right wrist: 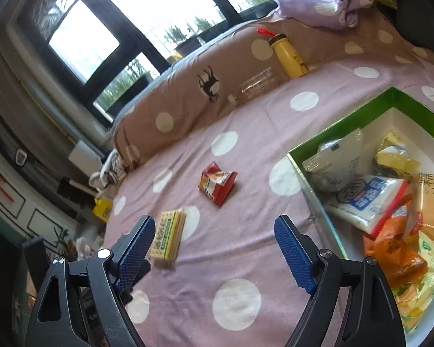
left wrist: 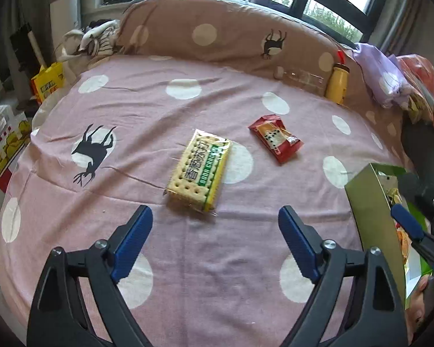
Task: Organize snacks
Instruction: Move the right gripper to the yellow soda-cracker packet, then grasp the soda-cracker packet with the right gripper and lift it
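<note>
A yellow-green cracker packet (left wrist: 199,170) lies on the pink dotted bedsheet, just beyond my left gripper (left wrist: 215,214), which is open and holds nothing. A red snack packet (left wrist: 276,138) rests farther back to the right. At the right edge stands a green box (left wrist: 373,219), and one blue finger (left wrist: 406,222) of the right gripper shows over it. In the right wrist view my right gripper (right wrist: 214,222) is open and empty above the sheet. The cracker packet (right wrist: 167,238) is by its left finger, the red packet (right wrist: 217,183) is ahead, and the green box (right wrist: 390,101) holds several snack bags.
A yellow bottle (left wrist: 337,82) and a clear glass container (left wrist: 303,76) lie against the brown dotted bolster (left wrist: 217,34) at the back. A lilac cloth bundle (left wrist: 382,72) sits at the back right. Cartons (left wrist: 5,141) stand on the floor past the bed's left edge.
</note>
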Action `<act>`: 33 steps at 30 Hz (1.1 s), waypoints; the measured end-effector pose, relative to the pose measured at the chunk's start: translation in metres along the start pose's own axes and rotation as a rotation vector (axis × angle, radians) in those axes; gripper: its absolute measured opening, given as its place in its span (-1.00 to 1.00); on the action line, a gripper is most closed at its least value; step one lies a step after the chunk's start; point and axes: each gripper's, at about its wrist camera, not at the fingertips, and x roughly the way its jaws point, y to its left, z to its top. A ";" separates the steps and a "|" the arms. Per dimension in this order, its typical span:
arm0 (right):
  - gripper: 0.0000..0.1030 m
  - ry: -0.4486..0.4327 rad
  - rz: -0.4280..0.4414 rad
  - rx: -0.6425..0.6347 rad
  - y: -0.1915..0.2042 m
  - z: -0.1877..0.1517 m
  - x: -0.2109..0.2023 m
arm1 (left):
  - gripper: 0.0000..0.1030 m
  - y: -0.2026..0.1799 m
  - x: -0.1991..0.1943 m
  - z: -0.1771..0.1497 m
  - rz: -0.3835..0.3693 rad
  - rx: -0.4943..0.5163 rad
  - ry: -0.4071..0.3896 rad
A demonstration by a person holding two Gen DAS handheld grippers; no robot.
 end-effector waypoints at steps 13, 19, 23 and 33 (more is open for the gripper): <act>0.65 0.299 0.074 -0.071 0.075 0.014 0.114 | 0.83 0.049 0.043 0.022 -0.087 -0.205 0.044; 0.65 0.390 0.058 -0.068 0.081 0.008 0.164 | 0.72 0.059 0.062 0.025 -0.147 -0.272 0.070; 0.65 0.419 0.049 -0.061 0.078 0.003 0.181 | 0.43 0.060 0.070 0.025 -0.174 -0.265 0.078; 0.55 0.451 0.065 -0.107 0.080 -0.008 0.197 | -0.37 0.064 0.081 0.022 -0.238 -0.293 0.084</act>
